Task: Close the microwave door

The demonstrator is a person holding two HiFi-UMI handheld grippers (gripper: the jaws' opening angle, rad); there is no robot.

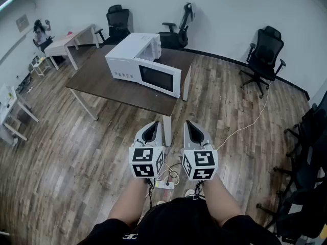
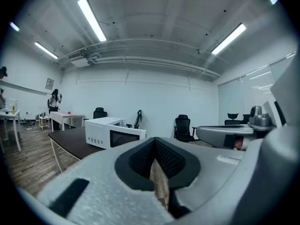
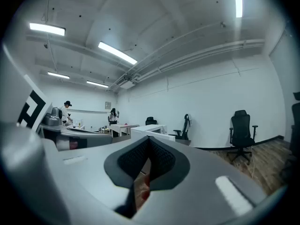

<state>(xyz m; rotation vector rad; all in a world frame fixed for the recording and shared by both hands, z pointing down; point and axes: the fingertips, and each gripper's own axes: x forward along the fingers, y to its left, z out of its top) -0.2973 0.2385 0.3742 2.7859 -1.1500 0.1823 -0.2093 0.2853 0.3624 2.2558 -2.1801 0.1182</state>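
Wood floor (image 1: 61, 152): microwave (image 1: 143, 63) is set on dark desk (image 1: 99, 83), office chairs (image 1: 265, 52) behind; left gripper (image 1: 153, 127), right gripper (image 1: 193, 127) fingers are closed, empty.

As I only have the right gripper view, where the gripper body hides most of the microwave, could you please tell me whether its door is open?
Observer: Yes. In the head view the door of the microwave stands swung out, roughly in line with its vented side.
Operator: Thank you. How do the grippers stand relative to it?
Observer: The left gripper and right gripper are side by side over the wooden floor, short of the dark table, touching nothing.
Operator: And the left one's fingers?
Observer: The left gripper view shows its fingers closed together, with nothing between them.
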